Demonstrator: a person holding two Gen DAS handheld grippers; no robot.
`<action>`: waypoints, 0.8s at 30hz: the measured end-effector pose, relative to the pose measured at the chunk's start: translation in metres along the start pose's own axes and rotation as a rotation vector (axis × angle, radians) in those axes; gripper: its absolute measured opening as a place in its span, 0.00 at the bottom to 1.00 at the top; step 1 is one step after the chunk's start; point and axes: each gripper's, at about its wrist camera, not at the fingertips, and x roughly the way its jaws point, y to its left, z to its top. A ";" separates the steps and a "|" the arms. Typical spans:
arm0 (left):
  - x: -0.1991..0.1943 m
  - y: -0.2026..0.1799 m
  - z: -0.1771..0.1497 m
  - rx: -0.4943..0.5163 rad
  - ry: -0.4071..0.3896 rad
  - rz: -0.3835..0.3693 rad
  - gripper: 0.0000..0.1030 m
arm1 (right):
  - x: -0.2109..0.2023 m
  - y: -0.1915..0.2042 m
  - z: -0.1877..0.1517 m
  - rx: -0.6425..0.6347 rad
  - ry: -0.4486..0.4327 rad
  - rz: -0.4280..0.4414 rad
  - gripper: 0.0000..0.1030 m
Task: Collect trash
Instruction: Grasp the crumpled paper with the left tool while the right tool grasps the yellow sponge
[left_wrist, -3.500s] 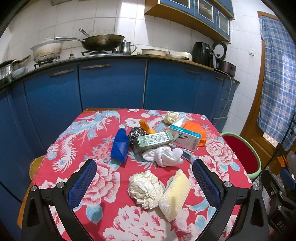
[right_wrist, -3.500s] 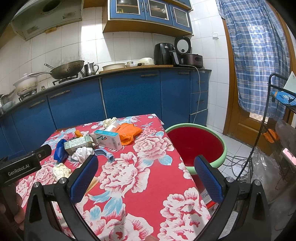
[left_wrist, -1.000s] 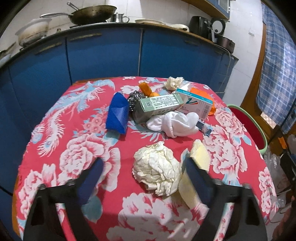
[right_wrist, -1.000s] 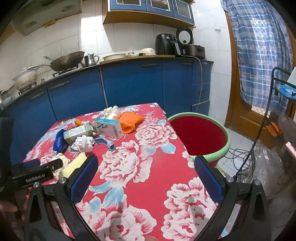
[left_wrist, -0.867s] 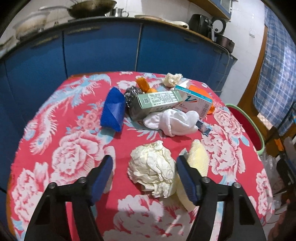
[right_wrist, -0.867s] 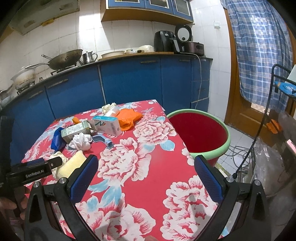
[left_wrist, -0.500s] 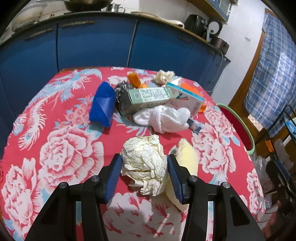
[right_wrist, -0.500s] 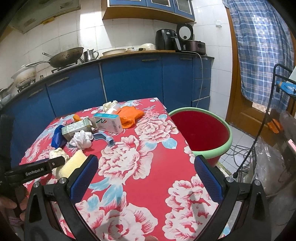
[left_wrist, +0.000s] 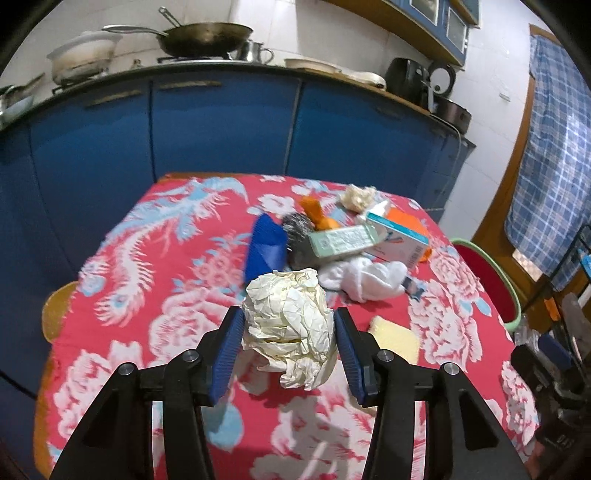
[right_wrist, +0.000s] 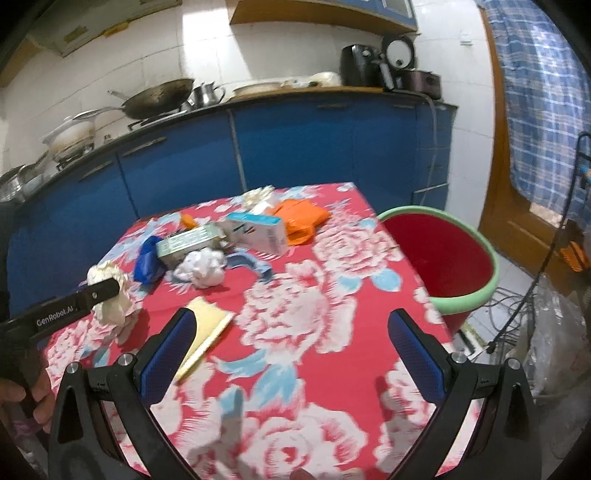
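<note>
My left gripper (left_wrist: 289, 332) is shut on a crumpled cream paper ball (left_wrist: 290, 325) and holds it just above the red floral tablecloth (left_wrist: 155, 295). The ball also shows in the right wrist view (right_wrist: 110, 295), pinched by the left gripper's fingers (right_wrist: 99, 290). My right gripper (right_wrist: 291, 343) is open and empty over the table's near right part. A yellow sponge (right_wrist: 207, 328) lies by its left finger. A red bucket with a green rim (right_wrist: 443, 254) stands right of the table.
A trash pile lies mid-table: a blue wrapper (left_wrist: 266, 251), a green box (left_wrist: 341, 240), a white-blue carton (left_wrist: 397, 236), a white cloth (left_wrist: 365, 278), an orange bag (right_wrist: 301, 218). Blue kitchen cabinets (left_wrist: 221, 125) stand behind. Cables and a rack (right_wrist: 546, 295) are on the right.
My left gripper came down, closed on the paper ball and lifted it off the cloth. My right gripper moved slightly nearer the table and stays open.
</note>
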 end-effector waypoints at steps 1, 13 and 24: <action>-0.002 0.003 0.001 -0.004 -0.005 0.004 0.50 | 0.004 0.005 0.001 -0.005 0.017 0.014 0.99; 0.003 0.032 0.012 -0.021 -0.052 0.006 0.50 | 0.054 0.062 -0.004 -0.105 0.171 0.041 0.99; 0.031 0.047 0.020 -0.013 -0.012 -0.065 0.50 | 0.086 0.087 -0.015 -0.128 0.274 0.042 0.84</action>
